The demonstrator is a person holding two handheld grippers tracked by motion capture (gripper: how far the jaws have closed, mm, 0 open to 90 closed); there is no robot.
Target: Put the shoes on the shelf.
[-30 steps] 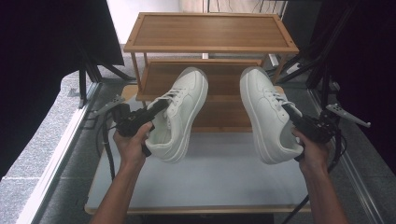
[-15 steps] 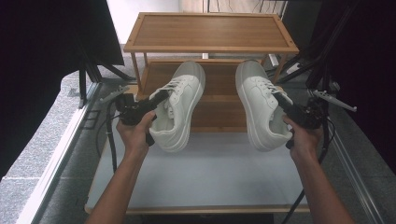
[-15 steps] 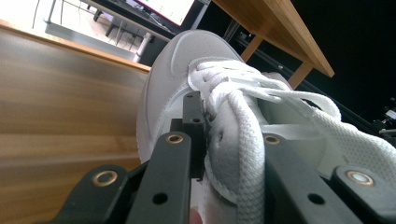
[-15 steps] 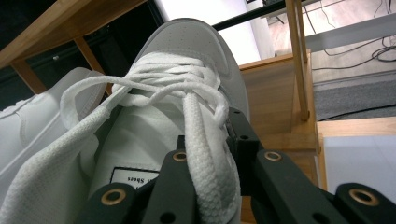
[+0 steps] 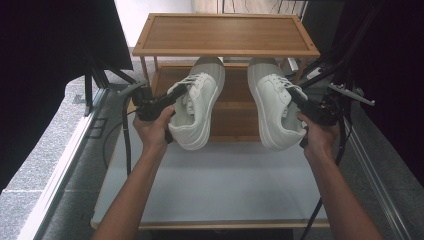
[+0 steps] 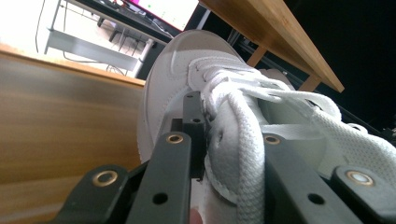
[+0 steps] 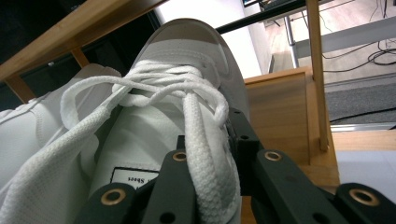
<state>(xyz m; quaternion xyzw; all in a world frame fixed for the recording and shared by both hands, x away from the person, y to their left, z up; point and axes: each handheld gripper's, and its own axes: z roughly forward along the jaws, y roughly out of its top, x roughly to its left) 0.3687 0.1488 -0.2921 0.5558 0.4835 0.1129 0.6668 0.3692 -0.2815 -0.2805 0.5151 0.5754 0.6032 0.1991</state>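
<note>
A pale tabletop [image 5: 210, 185] is stretching out in front of the person, and at its far edge a wooden two-tier rack [image 5: 225, 35] is standing, its top shelf bare. Grey speckled floor is running along the left, dark panels are closing in on both sides, and black stand legs and cables are trailing near the rack's right end. Through the left gripper view a lit screen and a metal shelf with cables are showing beyond the rack. The person is holding two white lace-up shoes up in the air, toes pointing into the gap under the top shelf and over the lower shelf, heels toward the person. The left shoe [image 5: 197, 107] is tilting with its top turned right; the left gripper [image 5: 172, 97] is clamping its side wall beside the laces, and in the left gripper view the jaws are pinching the white upper with a lace between them. The right shoe [image 5: 272, 102] is tilting with its top turned left, sole edge grey at the toe; the right gripper [image 5: 298, 102] is clenching its side and lace likewise. The two shoes are hanging side by side, apart, above the table.
</note>
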